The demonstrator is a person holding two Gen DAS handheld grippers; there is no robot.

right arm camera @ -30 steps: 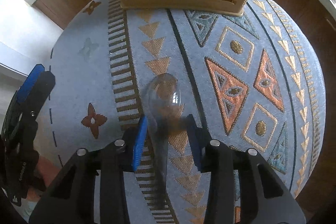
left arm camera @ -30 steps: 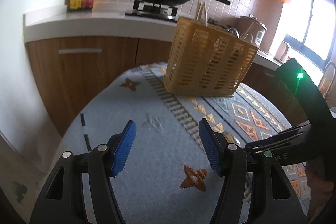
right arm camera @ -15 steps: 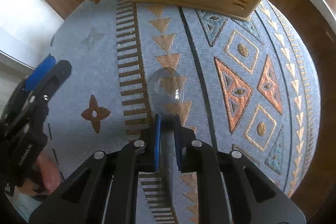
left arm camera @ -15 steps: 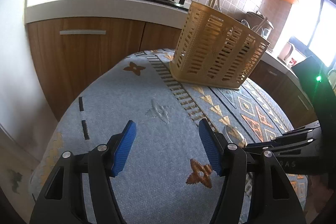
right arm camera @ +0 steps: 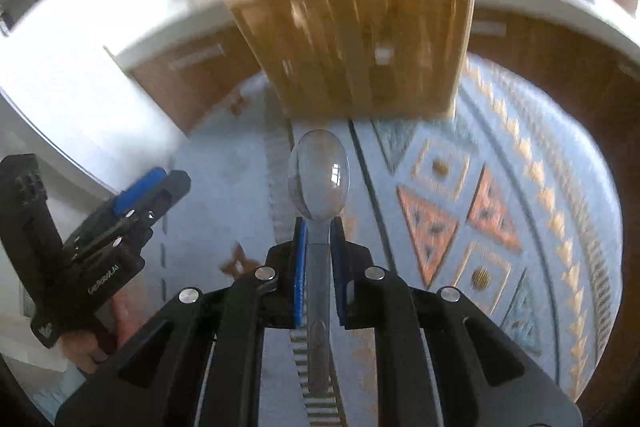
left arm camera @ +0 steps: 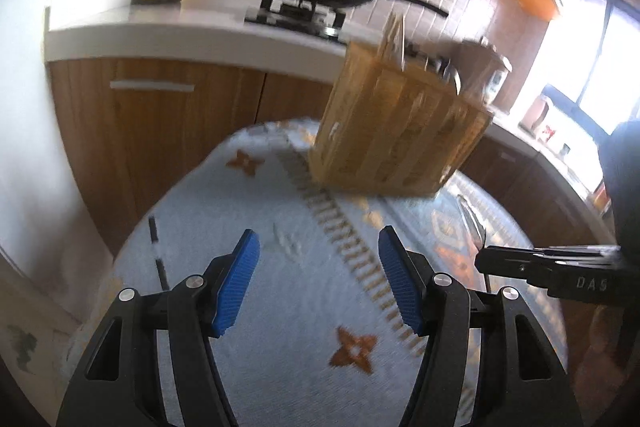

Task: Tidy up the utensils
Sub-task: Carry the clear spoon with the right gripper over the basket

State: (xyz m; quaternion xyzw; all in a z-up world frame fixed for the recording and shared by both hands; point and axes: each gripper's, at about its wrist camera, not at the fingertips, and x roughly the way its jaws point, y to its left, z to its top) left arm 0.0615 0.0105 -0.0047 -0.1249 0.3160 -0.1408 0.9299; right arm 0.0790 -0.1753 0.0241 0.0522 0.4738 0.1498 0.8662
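Two tools are in view. At the left, the left tool point(left arm camera: 318, 285) is held with its pads apart and nothing between them, above the patterned worktop point(left arm camera: 280, 267). To its right, the right tool point(right arm camera: 319, 253) is clamped on the handle of the spoon point(right arm camera: 319, 175), bowl forward, short of the slatted basket point(right arm camera: 360, 39). Slippage is judged possible, since the smooth handle is gripped narrowly; the bowl may also catch the basket rim.
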